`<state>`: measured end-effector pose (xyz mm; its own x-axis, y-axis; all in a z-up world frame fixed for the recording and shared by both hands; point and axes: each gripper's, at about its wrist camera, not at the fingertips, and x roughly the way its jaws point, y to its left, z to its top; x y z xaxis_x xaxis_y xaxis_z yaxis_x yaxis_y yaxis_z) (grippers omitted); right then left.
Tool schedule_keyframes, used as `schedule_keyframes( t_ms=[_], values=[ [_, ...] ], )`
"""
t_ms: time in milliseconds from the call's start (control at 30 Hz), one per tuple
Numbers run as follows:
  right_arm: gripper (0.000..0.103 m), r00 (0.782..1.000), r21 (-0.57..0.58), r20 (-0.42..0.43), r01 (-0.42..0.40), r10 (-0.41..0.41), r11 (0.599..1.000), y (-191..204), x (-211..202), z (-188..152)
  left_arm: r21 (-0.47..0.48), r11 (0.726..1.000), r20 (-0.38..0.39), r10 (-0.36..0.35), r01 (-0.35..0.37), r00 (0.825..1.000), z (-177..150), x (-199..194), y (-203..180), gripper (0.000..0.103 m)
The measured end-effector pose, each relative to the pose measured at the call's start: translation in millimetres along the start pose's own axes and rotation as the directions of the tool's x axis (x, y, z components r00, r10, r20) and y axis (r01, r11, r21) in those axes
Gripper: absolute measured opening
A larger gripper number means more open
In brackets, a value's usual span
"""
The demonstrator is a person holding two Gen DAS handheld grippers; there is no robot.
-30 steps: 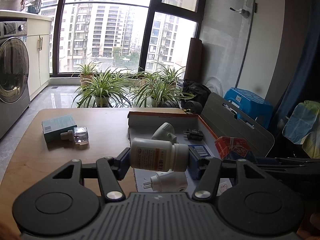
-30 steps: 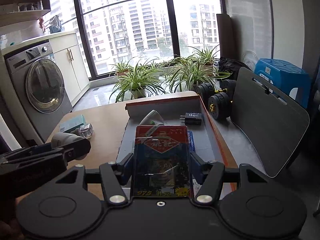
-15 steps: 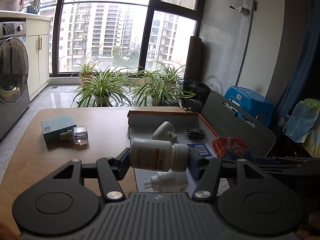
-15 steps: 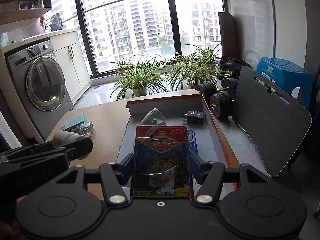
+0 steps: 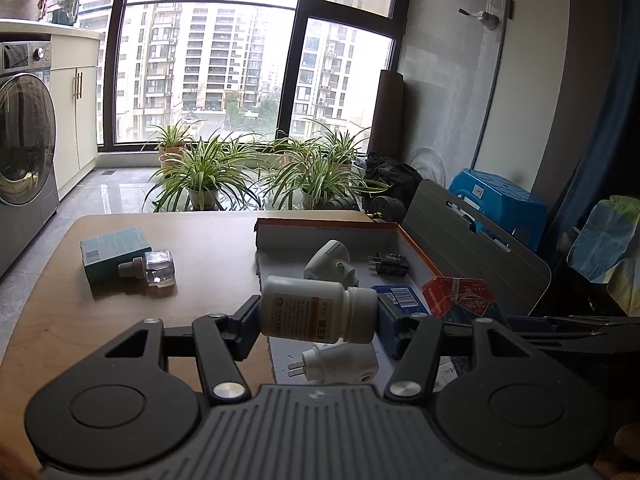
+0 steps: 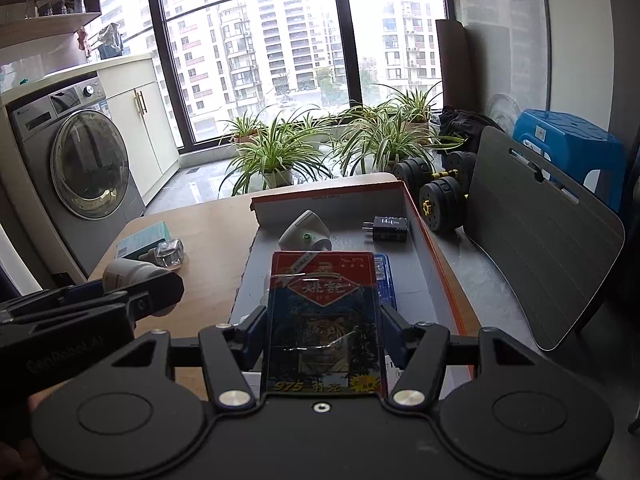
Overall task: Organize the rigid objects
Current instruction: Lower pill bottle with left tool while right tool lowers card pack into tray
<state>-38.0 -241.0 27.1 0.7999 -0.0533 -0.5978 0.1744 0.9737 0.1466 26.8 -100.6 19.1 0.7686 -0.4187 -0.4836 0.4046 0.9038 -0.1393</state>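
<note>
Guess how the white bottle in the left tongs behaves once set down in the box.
The white bottle lies sideways in the left tongs; released like that, its round body probably rolls. It looks like rigid plastic, so likely no crushing. Smooth label: could slip if loosely held.

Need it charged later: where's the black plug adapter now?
The black plug adapter lies in the box's far right corner, right of the white plug-in device.

Before my claws lies a light wooden surface (image 5: 208, 248) with rounded corners. Toward its left edge rest a flat teal cardboard box (image 5: 114, 251) and, touching it, a small clear glass bottle (image 5: 154, 268). A shallow grey, orange-rimmed cardboard tray (image 5: 320, 232) covers its right side.
</note>
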Motion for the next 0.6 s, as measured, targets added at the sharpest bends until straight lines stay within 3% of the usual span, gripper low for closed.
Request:
schedule_keyframes(
  t_ms=[600],
  values=[
    [0.071,1.000,0.008,-0.029,-0.004,0.004,1.000,1.6,9.2,-3.1,-0.004,1.000,-0.015,0.001,-0.001,1.000,-3.6,6.4,3.2,0.059]
  ],
)
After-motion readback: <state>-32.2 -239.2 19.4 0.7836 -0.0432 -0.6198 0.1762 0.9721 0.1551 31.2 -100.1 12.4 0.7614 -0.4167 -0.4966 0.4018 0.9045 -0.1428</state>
